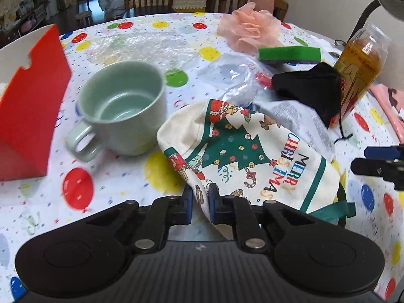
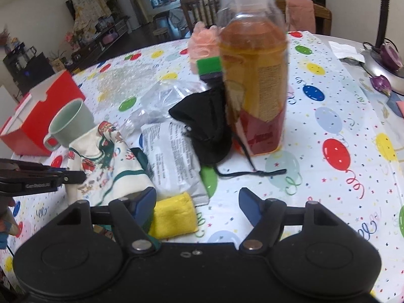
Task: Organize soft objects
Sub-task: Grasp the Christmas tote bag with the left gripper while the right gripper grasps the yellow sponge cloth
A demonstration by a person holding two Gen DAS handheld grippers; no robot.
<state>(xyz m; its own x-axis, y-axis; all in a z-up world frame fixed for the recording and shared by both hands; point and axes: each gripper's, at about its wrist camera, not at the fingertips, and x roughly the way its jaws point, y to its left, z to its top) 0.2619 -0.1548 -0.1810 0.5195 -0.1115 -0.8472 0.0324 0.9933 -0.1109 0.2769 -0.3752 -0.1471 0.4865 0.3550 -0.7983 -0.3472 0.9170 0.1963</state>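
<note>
Indoors, left gripper (image 1: 201,197) pinches Christmas cloth (image 1: 242,151) over balloon-print tablecloth (image 1: 106,179); right gripper (image 2: 197,202) spread.

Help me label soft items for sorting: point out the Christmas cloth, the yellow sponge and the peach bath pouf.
Christmas cloth (image 1: 242,151), left wrist view, on the printed tree.
Yellow sponge (image 2: 174,214), right wrist view, middle of its top face.
Peach bath pouf (image 1: 248,26), left wrist view, centre of the ruffles.
</note>
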